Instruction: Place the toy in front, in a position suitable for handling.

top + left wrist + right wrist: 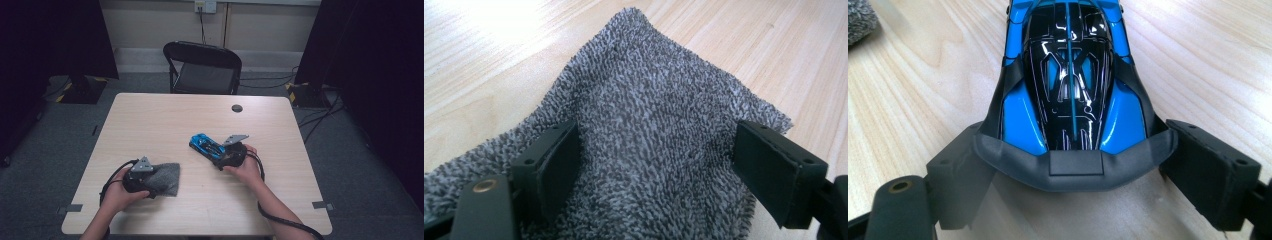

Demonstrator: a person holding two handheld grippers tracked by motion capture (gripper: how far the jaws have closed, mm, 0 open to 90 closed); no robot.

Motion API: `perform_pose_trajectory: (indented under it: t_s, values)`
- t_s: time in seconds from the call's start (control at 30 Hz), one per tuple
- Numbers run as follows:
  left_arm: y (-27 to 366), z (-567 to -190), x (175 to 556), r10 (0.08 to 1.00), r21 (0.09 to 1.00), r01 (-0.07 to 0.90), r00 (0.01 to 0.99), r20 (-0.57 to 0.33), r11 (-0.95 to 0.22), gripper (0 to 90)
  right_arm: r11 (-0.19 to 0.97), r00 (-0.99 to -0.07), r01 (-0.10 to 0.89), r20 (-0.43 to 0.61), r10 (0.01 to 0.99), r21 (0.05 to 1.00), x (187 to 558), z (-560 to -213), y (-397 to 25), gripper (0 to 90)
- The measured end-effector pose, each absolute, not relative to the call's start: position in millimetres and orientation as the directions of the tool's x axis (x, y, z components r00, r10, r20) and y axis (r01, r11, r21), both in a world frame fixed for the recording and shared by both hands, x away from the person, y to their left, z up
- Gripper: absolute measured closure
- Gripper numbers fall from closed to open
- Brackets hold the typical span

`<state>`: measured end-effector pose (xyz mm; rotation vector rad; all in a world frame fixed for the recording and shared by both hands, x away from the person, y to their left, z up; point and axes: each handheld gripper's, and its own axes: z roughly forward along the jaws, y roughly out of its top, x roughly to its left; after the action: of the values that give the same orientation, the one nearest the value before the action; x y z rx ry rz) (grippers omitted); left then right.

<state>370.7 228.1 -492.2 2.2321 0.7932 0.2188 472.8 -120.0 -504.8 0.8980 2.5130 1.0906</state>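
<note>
A grey terry cloth (169,176) lies on the table's near left part. My left gripper (151,183) rests on its left side, held by a hand. In the left gripper view the cloth (649,95) bulges up between the jaws, and the gripper (654,165) is open wide. A blue and black toy car (204,144) sits right of the middle. My right gripper (221,156) is at the car's rear. In the right gripper view the car (1068,75) points away, and its grey rear wing (1075,167) spans the gap of the open gripper (1073,175), at or touching both jaws.
The light wooden table (165,115) has a small black round cap (237,108) near its far edge. A black folding chair (202,67) stands beyond it. Dark curtains and floor cables flank both sides. A cloth corner (858,20) shows far left.
</note>
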Motion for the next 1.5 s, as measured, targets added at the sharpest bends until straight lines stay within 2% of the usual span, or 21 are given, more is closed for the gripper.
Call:
perform_pose_trajectory:
  t_s: [0.2,0.27,0.6,0.9,1.0,1.27,1.37,1.4,1.43,1.5]
  values:
    - [227.6,-492.1,370.8,0.604,0.699,0.479,0.792,-0.083,-0.531,18.9,0.525,-0.774,0.437,0.009,0.633,0.730,471.1,-504.8,-116.2,17.6]
    - [227.7,-492.0,370.9,0.604,0.699,0.480,0.792,-0.085,-0.531,18.9,0.519,-0.772,0.436,0.010,0.635,0.735,469.5,-504.4,-116.3,23.8]
    - [226.2,-490.2,370.4,0.615,0.694,0.488,0.784,-0.083,-0.529,19.1,0.505,-0.760,0.444,0.012,0.650,0.741,467.7,-504.5,-116.1,24.2]
    - [221.5,-473.0,371.4,0.603,0.729,0.438,0.797,-0.044,-0.526,26.7,0.504,-0.760,0.444,0.013,0.650,0.741,467.8,-504.5,-116.2,24.2]
    - [223.2,-466.2,372.6,0.599,0.736,0.432,0.800,-0.045,-0.521,33.6,0.504,-0.760,0.444,0.013,0.650,0.741,467.8,-504.6,-116.2,24.2]
    - [225.9,-476.0,375.0,0.602,0.668,0.487,0.795,-0.072,-0.563,37.1,0.504,-0.760,0.443,0.013,0.650,0.741,467.9,-504.6,-116.2,24.2]
    - [224.0,-481.3,374.1,0.598,0.646,0.484,0.800,-0.052,-0.590,38.3,0.504,-0.760,0.443,0.013,0.650,0.741,467.9,-504.6,-116.2,24.2]
    - [223.3,-481.2,374.3,0.594,0.638,0.481,0.803,-0.045,-0.602,40.9,0.504,-0.760,0.444,0.013,0.650,0.741,467.9,-504.6,-116.2,24.2]
    - [222.3,-479.5,374.4,0.588,0.627,0.472,0.809,-0.028,-0.620,48.2,0.504,-0.760,0.443,0.013,0.650,0.741,467.9,-504.6,-116.2,24.2]
    - [221.3,-478.0,375.7,0.591,0.615,0.491,0.805,-0.051,-0.616,65.2,0.504,-0.760,0.443,0.013,0.650,0.741,467.8,-504.6,-116.2,24.2]
